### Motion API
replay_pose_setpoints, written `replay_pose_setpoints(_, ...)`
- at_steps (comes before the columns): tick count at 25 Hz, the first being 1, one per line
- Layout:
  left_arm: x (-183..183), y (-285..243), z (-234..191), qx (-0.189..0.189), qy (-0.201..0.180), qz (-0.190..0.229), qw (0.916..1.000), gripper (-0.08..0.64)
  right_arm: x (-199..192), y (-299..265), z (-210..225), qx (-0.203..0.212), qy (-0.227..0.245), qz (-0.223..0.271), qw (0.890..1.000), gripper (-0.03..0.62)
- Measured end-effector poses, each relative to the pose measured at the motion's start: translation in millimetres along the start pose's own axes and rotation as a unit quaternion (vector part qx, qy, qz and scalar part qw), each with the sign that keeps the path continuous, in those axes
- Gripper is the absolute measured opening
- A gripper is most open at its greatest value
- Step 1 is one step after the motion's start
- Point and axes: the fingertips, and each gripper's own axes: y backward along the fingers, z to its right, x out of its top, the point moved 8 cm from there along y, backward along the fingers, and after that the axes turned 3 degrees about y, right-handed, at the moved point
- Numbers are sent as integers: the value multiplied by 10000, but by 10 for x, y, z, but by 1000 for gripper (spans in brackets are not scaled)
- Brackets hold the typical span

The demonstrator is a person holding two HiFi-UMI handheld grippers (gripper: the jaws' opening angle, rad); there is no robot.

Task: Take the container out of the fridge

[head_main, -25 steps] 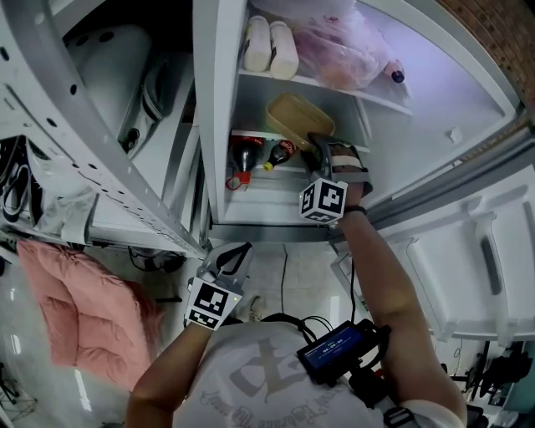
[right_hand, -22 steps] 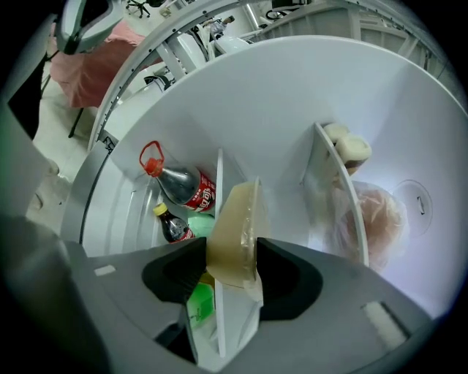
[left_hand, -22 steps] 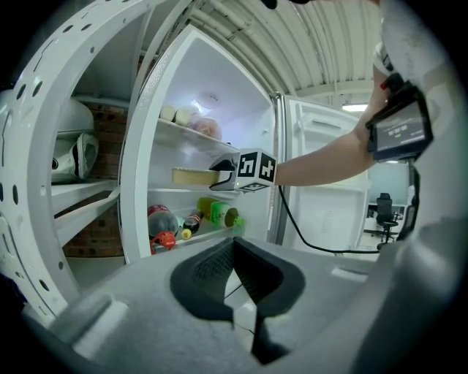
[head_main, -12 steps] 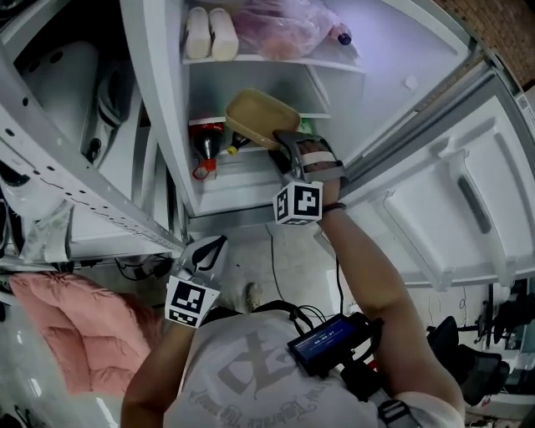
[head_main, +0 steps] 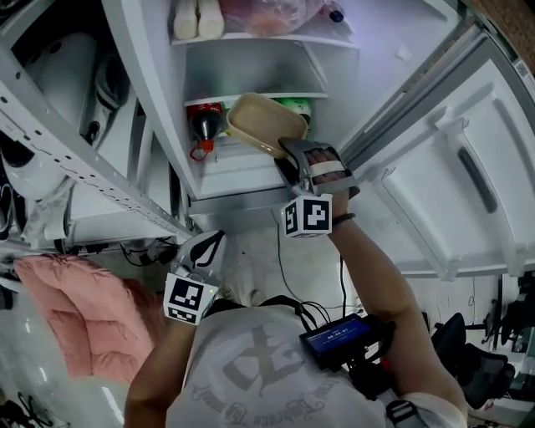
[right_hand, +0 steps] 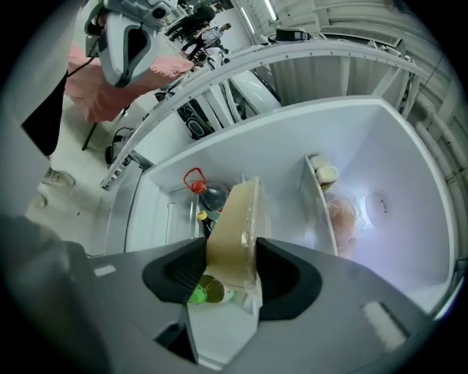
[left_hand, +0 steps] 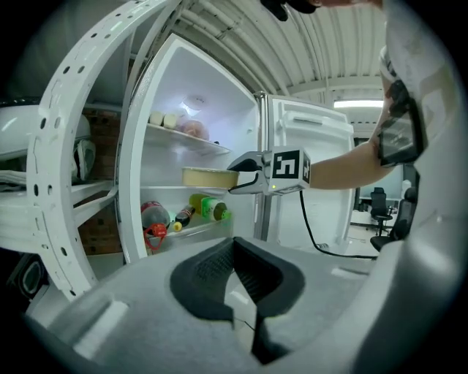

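The container [head_main: 266,124] is a shallow tan tub with a lid. My right gripper [head_main: 288,159] is shut on its near edge and holds it at the open front of the fridge [head_main: 242,180], above the bottle shelf. In the right gripper view the tub [right_hand: 235,219] stands edge-on between the two black pads [right_hand: 281,274]. The left gripper view shows it [left_hand: 208,177] level in the fridge opening with the right gripper [left_hand: 238,182] behind it. My left gripper [head_main: 206,248] hangs low in front of the fridge, its pads [left_hand: 252,274] together on nothing.
A red-capped dark bottle [head_main: 203,125] and a green bottle [head_main: 294,106] lie on the shelf below the tub. Pale packages and a pink bag [head_main: 251,15] fill the top shelf. The fridge door [head_main: 451,192] stands open at right. A white rack [head_main: 75,125] and a pink cushion [head_main: 79,313] are at left.
The right gripper has drawn the tub outward from the middle shelf toward the fridge's front. The view has shifted. The left gripper stays low and shut.
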Motion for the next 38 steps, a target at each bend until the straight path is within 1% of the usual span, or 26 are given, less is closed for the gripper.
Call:
replay_pose_setpoints(8,-135,233,483,600,272,77,9978,3,32,502,-227,98,171,485,9986,222)
replay_pose_setpoints(11,-202,358,620,827,392,109,9957,3,100,690,-311,123,297,701,9970,222)
replay_pose_setpoints(16,-292,594,781,1247,435,155,9911,3,263,890,-423,157,489,1127,9923,222)
replay_pose_setpoints(20,-362,793,865,1671,561,179,9842,3,432,989,-476,156,595,1512,9866,222)
replay_pose_setpoints(23,-393,931,917,1901,634,200,9795,3,567,1064,-527,153,660,1754,9822,222)
replay_pose_setpoints(32,-470,1380,941,2447,776,223,9662,3,996,1240,-651,200,911,2436,9654,222)
replay_pose_setpoints(38,-534,1688,935,2657,833,245,9601,3,1331,1382,-732,213,1006,2805,9543,222)
